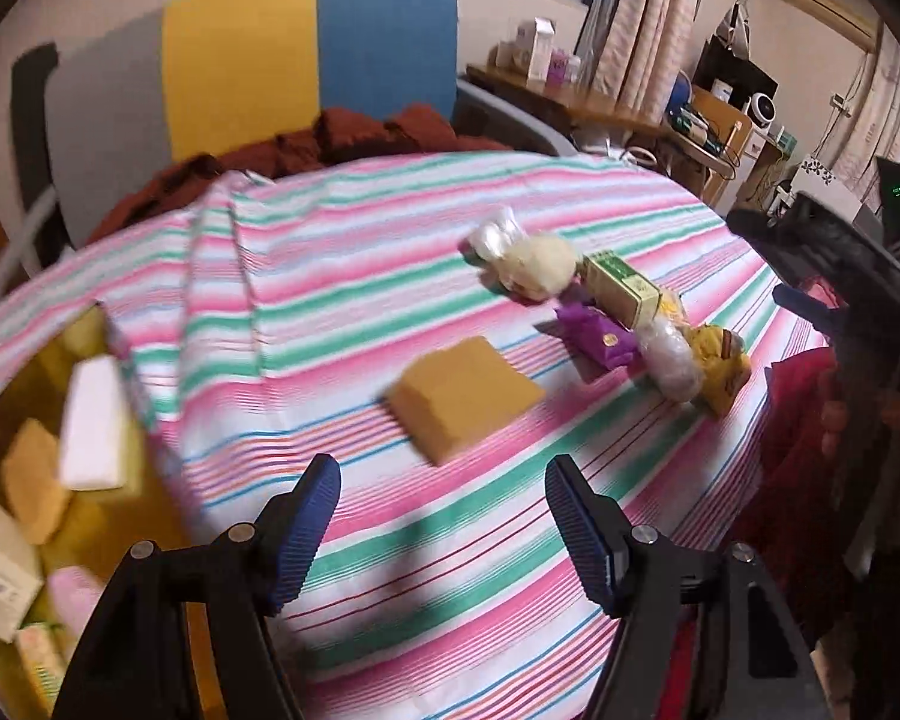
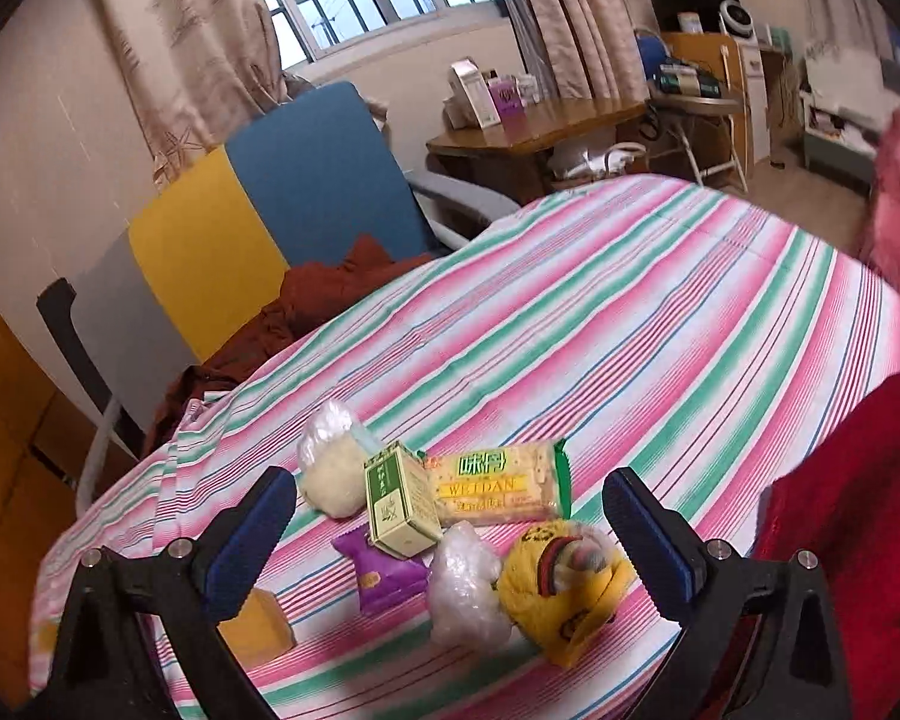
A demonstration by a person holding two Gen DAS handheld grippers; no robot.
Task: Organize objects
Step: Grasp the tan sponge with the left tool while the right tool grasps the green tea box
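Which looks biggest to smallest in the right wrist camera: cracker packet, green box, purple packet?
1. Cracker packet
2. Green box
3. Purple packet, though the box partly hides it, so these two look close.

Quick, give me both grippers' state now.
Left gripper: open, empty, above the striped cloth.
Right gripper: open, empty, over the snacks.

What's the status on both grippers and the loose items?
Left gripper open, empty, aimed at tan block. Right gripper open, empty, over snack pile. Nothing blocking.
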